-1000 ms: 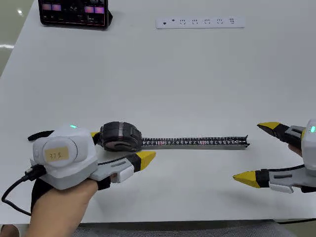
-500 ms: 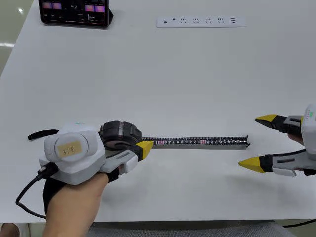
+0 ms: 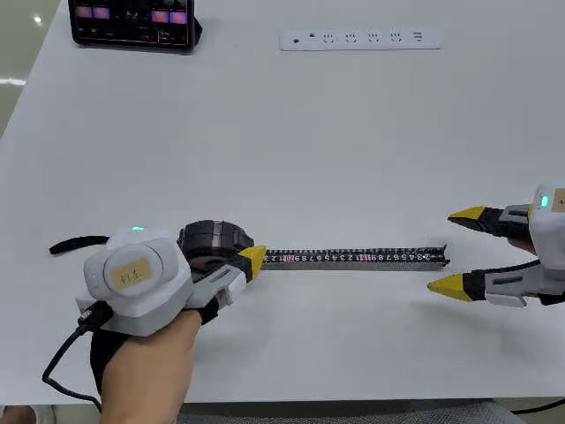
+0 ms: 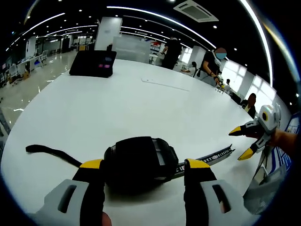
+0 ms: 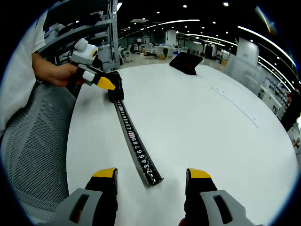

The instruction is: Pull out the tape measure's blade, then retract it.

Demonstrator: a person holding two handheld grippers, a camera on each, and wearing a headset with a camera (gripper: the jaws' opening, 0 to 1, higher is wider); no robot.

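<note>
A black tape measure [image 3: 214, 245] lies on the white table, its blade [image 3: 353, 257] drawn out to the right and flat on the top. My left gripper [image 3: 228, 251] straddles the case, and its yellow fingertips [image 4: 197, 165] press the sides of the tape measure [image 4: 140, 162], shut on it. My right gripper [image 3: 456, 250] is open just past the blade's end hook [image 3: 443, 257], not touching it. In the right gripper view the blade [image 5: 134, 146] runs away from between the gripper [image 5: 153, 175] toward the case [image 5: 115, 90].
A dark tablet [image 3: 132, 22] and a white power strip [image 3: 360, 39] sit at the table's far edge. A black strap [image 3: 75, 243] trails left of the case. A mesh chair [image 5: 37, 141] stands by the near table edge. People stand in the background.
My left gripper has slid right and its jaws have narrowed onto the tape measure case. My right gripper has shifted slightly and stays open by the blade's end.
</note>
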